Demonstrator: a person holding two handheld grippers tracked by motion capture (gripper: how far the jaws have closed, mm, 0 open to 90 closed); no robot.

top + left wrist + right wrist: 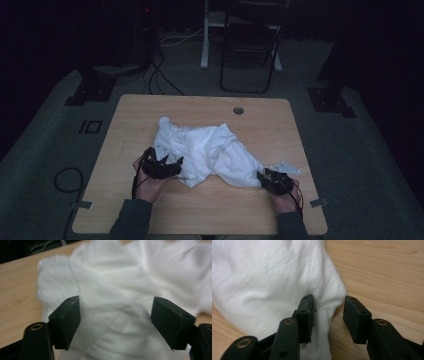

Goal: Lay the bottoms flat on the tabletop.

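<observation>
A crumpled white cloth (210, 147) lies in the middle of the wooden table (200, 210). My left gripper (171, 160) is at the cloth's near left edge. In the left gripper view its jaws stand wide apart over the cloth (120, 277), and my left gripper (115, 310) pinches nothing. My right gripper (265, 174) is at the cloth's near right corner. In the right gripper view a fold of the cloth (262, 277) lies between the half-spread jaws of my right gripper (328, 305). The left pad rests against that fold, while the right pad stands just off it.
A round cable hole (238, 110) sits near the table's far edge. Bare wood runs along the front and both sides of the cloth. Beyond the table stand a dark folding chair (250, 45) and stand bases, and a cable loop (67, 180) lies on the floor at left.
</observation>
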